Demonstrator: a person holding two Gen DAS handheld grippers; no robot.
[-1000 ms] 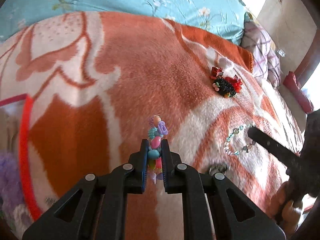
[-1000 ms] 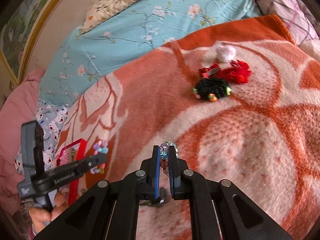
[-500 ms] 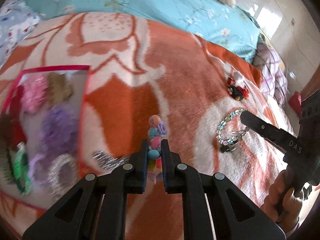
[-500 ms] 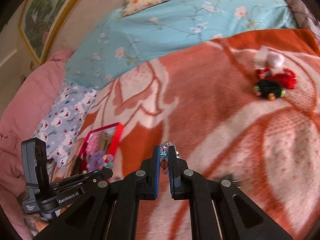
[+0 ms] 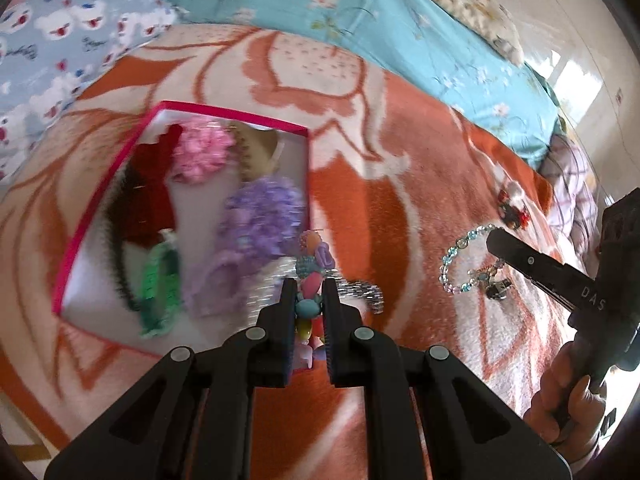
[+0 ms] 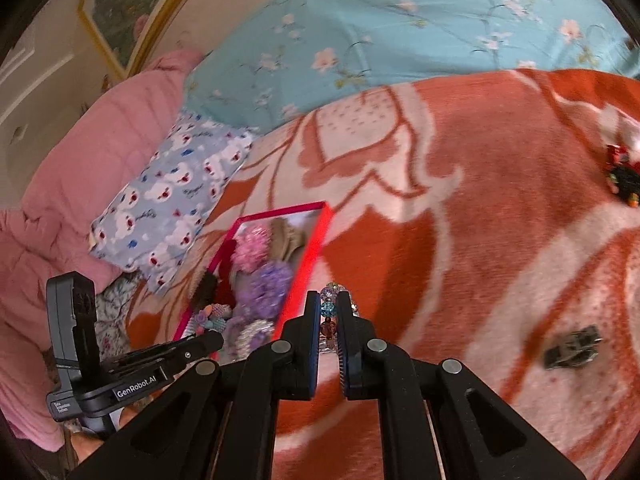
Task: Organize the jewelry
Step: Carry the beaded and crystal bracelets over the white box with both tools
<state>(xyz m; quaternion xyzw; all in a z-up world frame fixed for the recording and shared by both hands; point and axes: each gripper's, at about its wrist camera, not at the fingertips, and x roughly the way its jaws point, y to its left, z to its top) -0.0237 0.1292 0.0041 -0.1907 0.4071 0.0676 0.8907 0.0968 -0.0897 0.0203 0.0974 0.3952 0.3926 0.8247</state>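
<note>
— Bedroom scene, what lies at the left?

— Orange-and-white blanket covers the bed, with a pink quilt and a bear-print pillow at the far left, and a blue floral sheet behind. On the blanket sits a pink-rimmed box, open, holding a pink scrunchie, a purple scrunchie, a green one and dark red and black pieces, blurred.

— And the left gripper?

— The left gripper hovers at the box's near right corner, clenched on a pastel charm bracelet that stands up between its fingers. A silvery sparkly band lies on the blanket just beside the tips, partly hidden by them.

— To the right?

— The right gripper is off the box's right wall, well apart from the left one, pinching a clear bead bracelet; its loop hangs free with small charms dangling. In its own view the beads show between closed fingers.

— Anything further right?

— A small dark metal piece rests on the blanket; I cannot tell what it is. Near the far edge lies a cluster of red and black hair ties.
</note>
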